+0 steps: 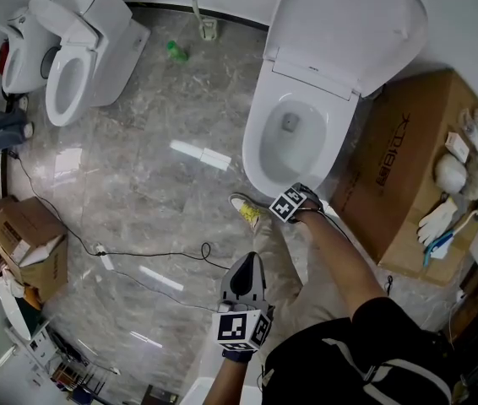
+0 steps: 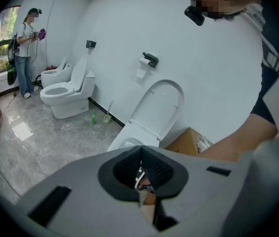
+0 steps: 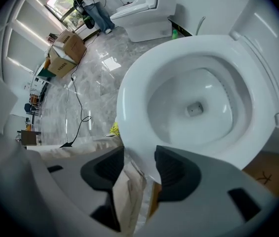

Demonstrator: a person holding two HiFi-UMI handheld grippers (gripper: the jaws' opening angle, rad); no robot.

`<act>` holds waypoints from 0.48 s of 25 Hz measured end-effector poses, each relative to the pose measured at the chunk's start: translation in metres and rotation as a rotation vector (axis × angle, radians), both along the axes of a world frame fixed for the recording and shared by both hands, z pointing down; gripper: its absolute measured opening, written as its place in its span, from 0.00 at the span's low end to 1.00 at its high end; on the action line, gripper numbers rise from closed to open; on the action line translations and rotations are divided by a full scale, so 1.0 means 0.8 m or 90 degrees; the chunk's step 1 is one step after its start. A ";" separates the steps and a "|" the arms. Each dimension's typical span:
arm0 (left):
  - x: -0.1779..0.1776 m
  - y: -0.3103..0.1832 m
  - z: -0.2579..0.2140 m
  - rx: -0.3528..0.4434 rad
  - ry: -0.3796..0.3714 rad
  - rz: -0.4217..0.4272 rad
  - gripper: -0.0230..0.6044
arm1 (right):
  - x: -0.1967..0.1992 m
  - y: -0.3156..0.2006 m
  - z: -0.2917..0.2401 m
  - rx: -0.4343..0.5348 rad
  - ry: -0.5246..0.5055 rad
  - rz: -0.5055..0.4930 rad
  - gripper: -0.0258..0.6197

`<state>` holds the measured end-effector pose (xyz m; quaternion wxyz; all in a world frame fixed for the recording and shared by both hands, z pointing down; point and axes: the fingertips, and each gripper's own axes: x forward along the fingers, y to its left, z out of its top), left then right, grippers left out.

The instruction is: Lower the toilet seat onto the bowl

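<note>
While the toilet seat (image 3: 129, 102) lies flat on the bowl (image 3: 198, 90), lid (image 1: 349, 24) upright behind, the right gripper (image 3: 139, 169) straddles the seat's front edge, jaws apart; the left gripper (image 2: 140, 171), closed and empty, hangs before the bowl. Print on the cardboard box (image 1: 399, 167) beside the bowl: unreadable.

Head view overhead, gripper views — right close, left farther — facing toilet (image 1: 319, 78) (shared).
</note>
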<state>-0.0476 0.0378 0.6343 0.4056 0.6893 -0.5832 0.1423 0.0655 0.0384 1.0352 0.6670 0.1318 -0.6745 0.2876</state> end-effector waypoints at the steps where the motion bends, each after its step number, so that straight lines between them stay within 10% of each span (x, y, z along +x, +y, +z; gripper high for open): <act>1: 0.001 0.000 0.001 -0.002 0.002 -0.001 0.06 | 0.002 -0.002 0.001 0.002 0.003 -0.002 0.33; 12: 0.015 0.000 0.015 -0.011 0.008 0.012 0.06 | 0.013 -0.016 0.003 0.030 0.003 0.009 0.11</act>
